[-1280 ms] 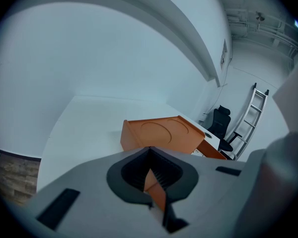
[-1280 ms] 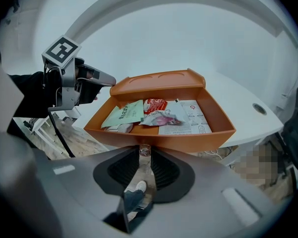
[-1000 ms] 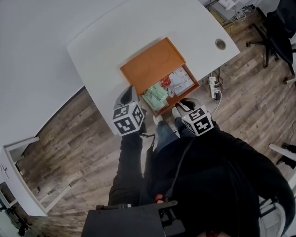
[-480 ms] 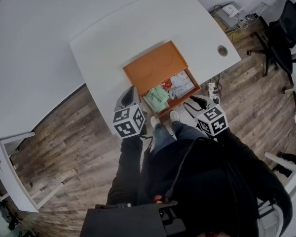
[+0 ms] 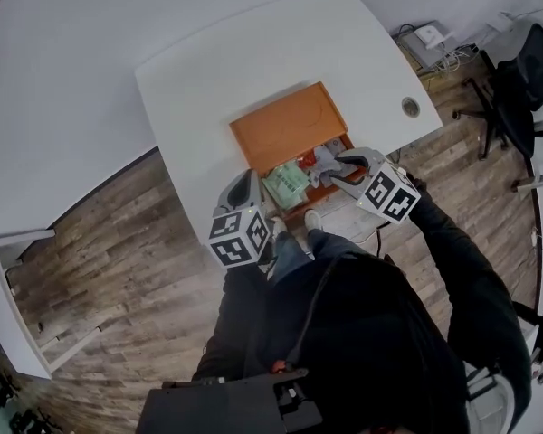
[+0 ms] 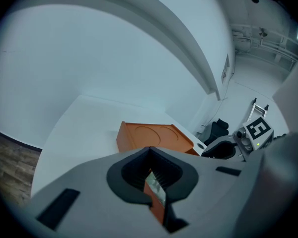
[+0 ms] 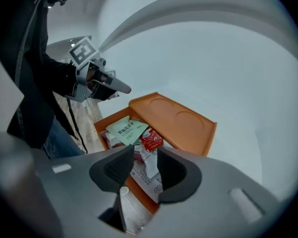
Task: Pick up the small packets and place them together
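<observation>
Up from the near edge of the orange box (image 7: 107,119) the right tongs (image 5: 338,165) has risen and rolled over since a second ago, and it now hangs above the box's right end. Its jaws have just been opening and stand wide apart, gripping nothing, with white packets (image 7: 145,175) showing in the gap below. Beside those in the box lie a green packet (image 7: 125,129) and a red packet (image 7: 151,140). By the box's near left corner the left tongs (image 5: 245,186) has its jaws only a thin slit apart, empty. Behind lies the open lid (image 5: 288,127), all on the white table (image 5: 235,52).
</observation>
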Action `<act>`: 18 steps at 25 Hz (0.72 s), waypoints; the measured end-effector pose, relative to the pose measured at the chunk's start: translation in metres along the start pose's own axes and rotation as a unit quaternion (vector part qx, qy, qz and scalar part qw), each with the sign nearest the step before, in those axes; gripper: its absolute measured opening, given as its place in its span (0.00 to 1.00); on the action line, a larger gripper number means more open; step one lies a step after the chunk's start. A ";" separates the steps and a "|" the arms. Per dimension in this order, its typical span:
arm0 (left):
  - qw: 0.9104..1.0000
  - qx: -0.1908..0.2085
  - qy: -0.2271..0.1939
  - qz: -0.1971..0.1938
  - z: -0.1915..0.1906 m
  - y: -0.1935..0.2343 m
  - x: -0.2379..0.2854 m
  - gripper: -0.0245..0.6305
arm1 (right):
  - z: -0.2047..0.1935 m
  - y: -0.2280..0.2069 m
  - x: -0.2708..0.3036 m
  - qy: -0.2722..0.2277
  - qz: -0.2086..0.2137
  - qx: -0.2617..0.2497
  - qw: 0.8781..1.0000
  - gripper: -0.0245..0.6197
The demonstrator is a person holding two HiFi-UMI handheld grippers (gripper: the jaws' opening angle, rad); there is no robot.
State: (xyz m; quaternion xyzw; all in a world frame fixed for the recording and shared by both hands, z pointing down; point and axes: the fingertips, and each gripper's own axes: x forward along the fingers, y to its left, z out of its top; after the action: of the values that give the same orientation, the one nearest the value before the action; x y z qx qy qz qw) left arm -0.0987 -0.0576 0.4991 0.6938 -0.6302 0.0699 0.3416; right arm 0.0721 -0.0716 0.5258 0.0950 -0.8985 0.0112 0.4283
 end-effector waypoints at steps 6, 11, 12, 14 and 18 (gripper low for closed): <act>1.000 -0.012 -0.001 0.015 -0.006 0.008 -0.009 0.03 | -0.015 0.011 0.036 0.101 0.080 -0.124 0.984 0.25; 0.999 -0.023 -0.003 0.025 -0.011 0.014 -0.015 0.03 | -0.024 0.016 0.054 0.142 0.098 -0.169 0.970 0.22; 0.999 -0.025 -0.002 0.026 -0.011 0.015 -0.015 0.03 | -0.024 0.016 0.057 0.147 0.096 -0.176 0.969 0.20; 0.999 -0.028 0.000 0.025 -0.013 0.016 -0.015 0.03 | -0.024 0.016 0.062 0.152 0.092 -0.188 0.966 0.13; 0.999 -0.030 0.008 0.025 -0.019 0.016 -0.013 0.03 | -0.022 0.015 0.060 0.155 0.099 -0.188 0.965 0.08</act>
State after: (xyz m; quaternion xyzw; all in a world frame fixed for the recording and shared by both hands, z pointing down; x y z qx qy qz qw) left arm -0.1100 -0.0357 0.5131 0.6670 -0.6459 0.0654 0.3655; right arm 0.0493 -0.0644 0.5867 -0.0793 -0.8121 -0.1013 0.5691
